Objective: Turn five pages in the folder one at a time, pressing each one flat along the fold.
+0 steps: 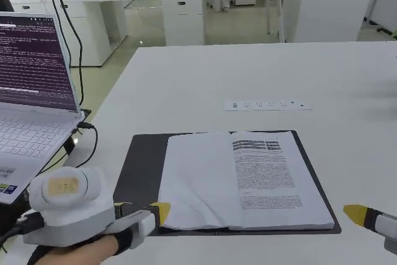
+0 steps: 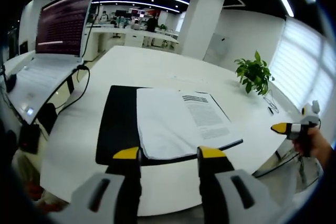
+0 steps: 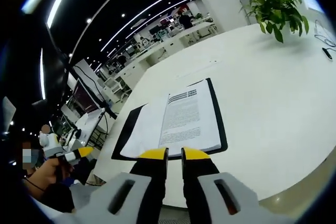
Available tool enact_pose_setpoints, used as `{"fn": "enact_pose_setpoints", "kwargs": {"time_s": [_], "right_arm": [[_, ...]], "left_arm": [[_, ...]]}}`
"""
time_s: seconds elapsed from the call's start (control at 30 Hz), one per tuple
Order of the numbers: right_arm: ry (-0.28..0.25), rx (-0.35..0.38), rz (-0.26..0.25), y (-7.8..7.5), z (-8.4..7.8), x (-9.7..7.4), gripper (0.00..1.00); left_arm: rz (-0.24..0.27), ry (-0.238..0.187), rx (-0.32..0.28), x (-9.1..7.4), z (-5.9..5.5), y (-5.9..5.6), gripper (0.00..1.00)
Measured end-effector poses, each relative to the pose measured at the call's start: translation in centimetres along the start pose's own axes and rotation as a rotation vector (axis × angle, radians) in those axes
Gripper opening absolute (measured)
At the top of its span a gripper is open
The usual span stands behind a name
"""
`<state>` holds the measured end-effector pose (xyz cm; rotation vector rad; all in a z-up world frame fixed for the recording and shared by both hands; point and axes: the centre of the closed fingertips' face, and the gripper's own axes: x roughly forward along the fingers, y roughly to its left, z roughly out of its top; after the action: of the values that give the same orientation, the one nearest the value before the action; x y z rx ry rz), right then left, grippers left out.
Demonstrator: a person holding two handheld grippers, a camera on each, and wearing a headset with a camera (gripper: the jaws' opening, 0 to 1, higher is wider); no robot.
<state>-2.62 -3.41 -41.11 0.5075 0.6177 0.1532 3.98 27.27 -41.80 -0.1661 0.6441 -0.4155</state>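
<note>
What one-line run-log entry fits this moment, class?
folder open on table | left gripper open, by near-left corner | right gripper slightly open, clear | nothing held

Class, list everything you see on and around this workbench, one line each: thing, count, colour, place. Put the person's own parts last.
table: one, white, under everything
folder: one, black, lying open near the front edge
pages: a white stack in the folder, left side blank, right side printed
laptop: one, white with a purple screen, left of the folder
strip: one, white, probably a power strip, just beyond the folder
plant: one, green, far right of the table
left gripper: one, white with yellow tips, jaws open, at the folder's near left corner
right gripper: one, white with yellow tips, jaws slightly apart, off the folder's near right corner
hand: one, holding the left gripper
</note>
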Motion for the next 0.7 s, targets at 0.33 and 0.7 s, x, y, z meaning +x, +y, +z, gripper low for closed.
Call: {"fn": "enact_pose_setpoints", "kwargs": {"time_s": [0.33, 0.7], "right_arm": [[-0.096, -0.075, -0.084, -2.1, 1.2, -0.6, 0.31], [-0.152, -0.142, -0.108, -2.9, 1.9, -1.0, 0.62]], "left_arm": [[0.028, -0.057, 0.012, -0.2, 0.3, 0.0, 0.65], [0.018, -0.086, 0.033, -0.3, 0.4, -0.2, 0.81]]}}
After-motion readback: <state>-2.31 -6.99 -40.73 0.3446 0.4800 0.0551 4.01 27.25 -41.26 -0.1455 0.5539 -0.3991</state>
